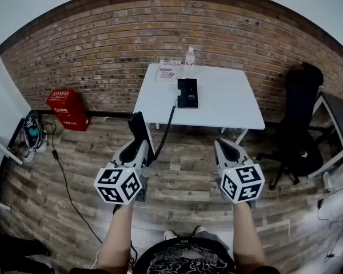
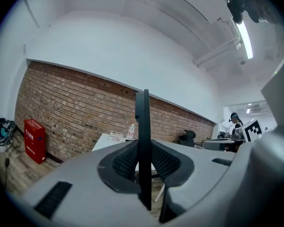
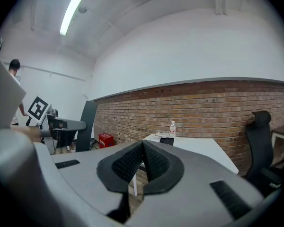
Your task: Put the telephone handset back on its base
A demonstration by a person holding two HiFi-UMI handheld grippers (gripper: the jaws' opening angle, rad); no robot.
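Observation:
The black telephone handset [image 1: 140, 128] stands upright between the jaws of my left gripper [image 1: 138, 147], which is shut on it. In the left gripper view the handset [image 2: 143, 126] shows as a thin black edge clamped between the pads. Its cord [image 1: 169, 123] runs up to the black base [image 1: 187, 92] on the white table [image 1: 228, 104], a good way ahead of both grippers. My right gripper [image 1: 226, 148] is level with the left one, shut, with nothing in it; its pads [image 3: 132, 161] meet. From the right gripper view the handset [image 3: 87, 122] rises at the left.
A water bottle [image 1: 190, 56] and a printed sheet [image 1: 170, 70] sit at the table's far edge by the brick wall. A red crate [image 1: 66, 108] stands at the left on the floor, cables [image 1: 57, 158] trail beside it, and a black office chair [image 1: 302, 124] stands at the right.

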